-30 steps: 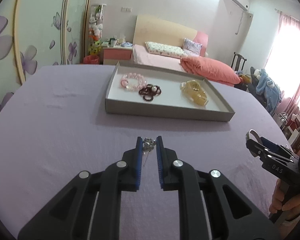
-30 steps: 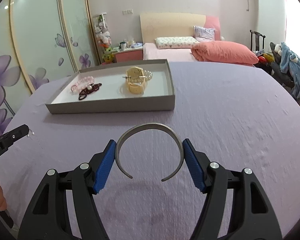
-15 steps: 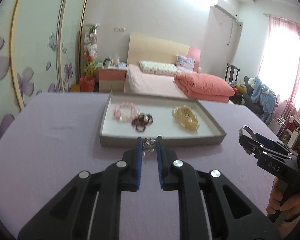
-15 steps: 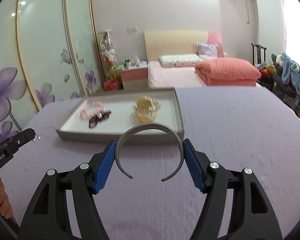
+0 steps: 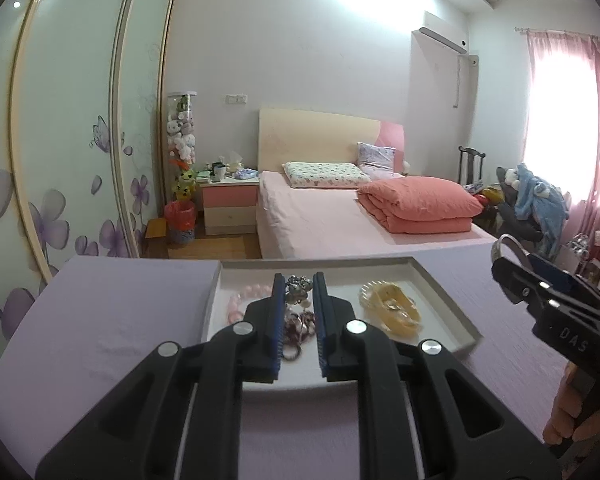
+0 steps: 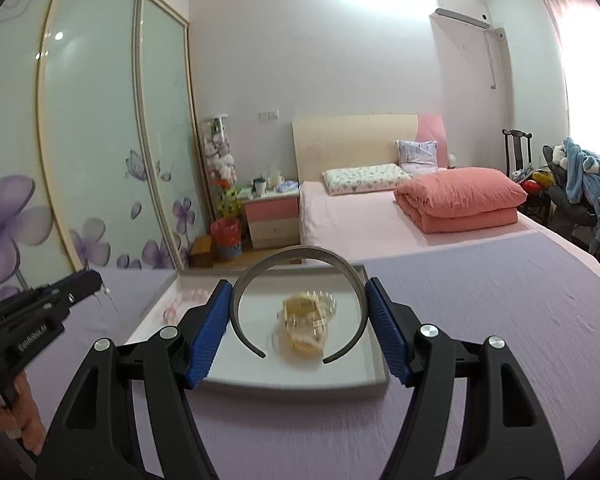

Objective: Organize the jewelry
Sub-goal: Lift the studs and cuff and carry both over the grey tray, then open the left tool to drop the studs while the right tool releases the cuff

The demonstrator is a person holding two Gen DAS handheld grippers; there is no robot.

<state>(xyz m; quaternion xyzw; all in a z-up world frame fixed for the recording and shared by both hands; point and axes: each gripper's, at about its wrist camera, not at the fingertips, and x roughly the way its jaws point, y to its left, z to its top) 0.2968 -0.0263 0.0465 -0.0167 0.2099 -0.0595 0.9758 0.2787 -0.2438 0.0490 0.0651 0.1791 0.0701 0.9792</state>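
My left gripper (image 5: 298, 282) is shut on a small silver trinket (image 5: 299, 285) and hangs over the near part of the grey tray (image 5: 448, 300). My right gripper (image 6: 299, 285) is shut on a grey C-shaped hairband (image 6: 296, 251), its open ends toward me, above the tray's right half (image 6: 292, 386). In the tray lie a pink bead bracelet (image 5: 246, 294), a dark red bead bracelet (image 5: 300, 326) and a yellow bracelet (image 5: 392, 308), which is also under the hairband in the right wrist view (image 6: 306, 320). Each view shows the other gripper at its edge.
The tray sits on a table under a purple cloth (image 5: 112, 332), with bare cloth to its left and right. Behind the table are a pink bed (image 5: 340, 216), a flower-printed wardrobe (image 5: 60, 160) and a chair piled with clothes (image 6: 580, 184).
Both grippers have risen and moved forward from the bare cloth to above the tray. Each keeps hold of its piece.
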